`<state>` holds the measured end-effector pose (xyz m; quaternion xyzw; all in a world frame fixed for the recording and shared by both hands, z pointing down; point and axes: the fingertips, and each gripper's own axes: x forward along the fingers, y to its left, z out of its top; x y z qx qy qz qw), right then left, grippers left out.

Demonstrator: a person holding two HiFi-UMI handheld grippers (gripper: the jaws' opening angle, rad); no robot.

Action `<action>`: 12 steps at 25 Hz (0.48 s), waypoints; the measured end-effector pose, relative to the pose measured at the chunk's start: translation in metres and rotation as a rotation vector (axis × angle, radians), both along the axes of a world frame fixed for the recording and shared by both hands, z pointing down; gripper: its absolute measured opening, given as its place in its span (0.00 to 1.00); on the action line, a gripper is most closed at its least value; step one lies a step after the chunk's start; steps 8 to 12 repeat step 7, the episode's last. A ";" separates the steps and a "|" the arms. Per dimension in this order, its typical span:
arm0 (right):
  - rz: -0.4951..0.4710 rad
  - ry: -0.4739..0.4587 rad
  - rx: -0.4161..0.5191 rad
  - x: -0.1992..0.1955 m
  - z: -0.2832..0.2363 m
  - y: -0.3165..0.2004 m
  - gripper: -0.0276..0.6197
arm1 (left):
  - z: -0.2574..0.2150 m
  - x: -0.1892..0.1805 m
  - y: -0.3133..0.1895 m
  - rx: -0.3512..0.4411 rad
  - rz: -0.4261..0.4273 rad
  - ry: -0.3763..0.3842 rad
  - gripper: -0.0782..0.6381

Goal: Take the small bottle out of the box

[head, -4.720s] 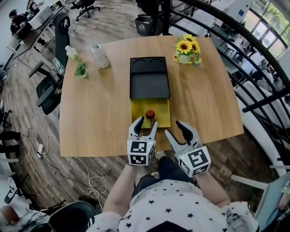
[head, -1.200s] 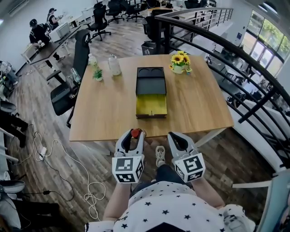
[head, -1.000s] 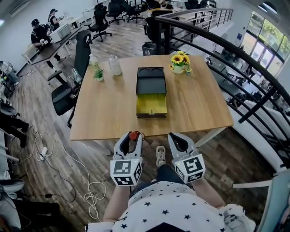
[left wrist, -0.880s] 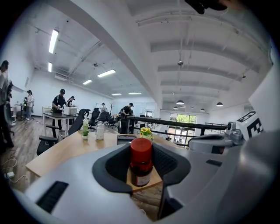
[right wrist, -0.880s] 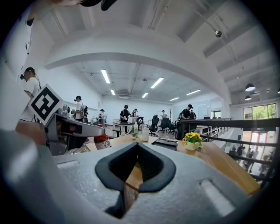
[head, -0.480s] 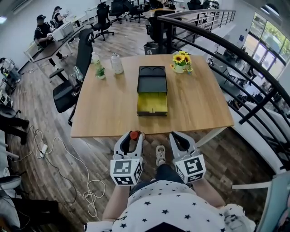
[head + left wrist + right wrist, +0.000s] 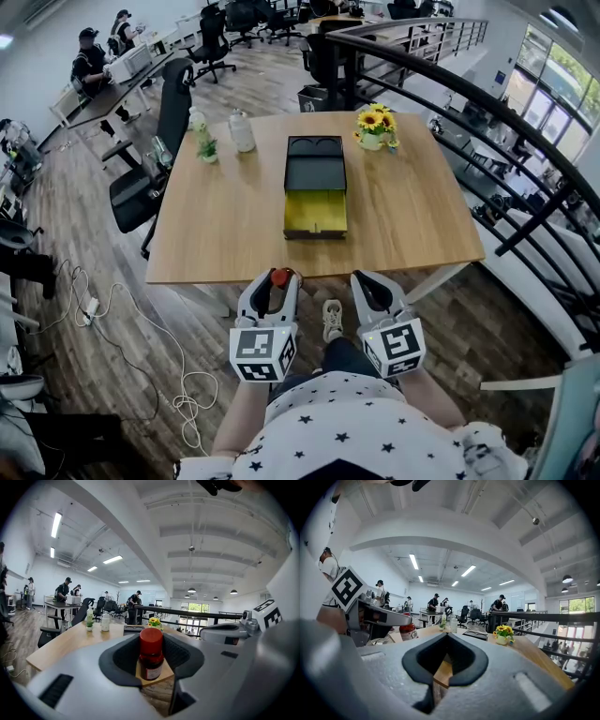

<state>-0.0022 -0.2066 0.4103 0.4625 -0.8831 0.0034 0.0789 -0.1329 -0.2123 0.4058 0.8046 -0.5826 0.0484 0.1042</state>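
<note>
A small brown bottle (image 7: 278, 278) with a red cap stands upright between the jaws of my left gripper (image 7: 276, 284), which is shut on it. Both are held in the air in front of the table's near edge. In the left gripper view the bottle (image 7: 151, 654) fills the middle of the left gripper (image 7: 151, 667). The black box (image 7: 315, 166) lies mid-table with its yellow drawer (image 7: 315, 212) pulled out and nothing in it. My right gripper (image 7: 365, 283) hangs beside the left one, shut and holding nothing; its tips (image 7: 446, 637) meet.
On the wooden table (image 7: 216, 234) stand a sunflower pot (image 7: 373, 128), a clear bottle (image 7: 242, 131) and a small plant bottle (image 7: 201, 137). A black office chair (image 7: 155, 159) stands at its left. A black railing (image 7: 525, 141) runs along the right. Cables (image 7: 103, 309) lie on the floor.
Since the earliest frame my left gripper has lifted the bottle out of the yellow drawer and drawn back past the table's front edge. Over the last second almost nothing moved.
</note>
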 end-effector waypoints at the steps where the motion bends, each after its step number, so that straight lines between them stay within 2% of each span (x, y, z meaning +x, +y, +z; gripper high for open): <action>1: 0.000 0.000 0.001 0.000 -0.001 -0.001 0.05 | 0.000 0.000 -0.001 0.000 0.000 -0.002 0.31; 12: 0.003 0.000 0.005 -0.002 0.000 -0.007 0.05 | 0.001 -0.002 -0.008 -0.002 -0.002 -0.002 0.31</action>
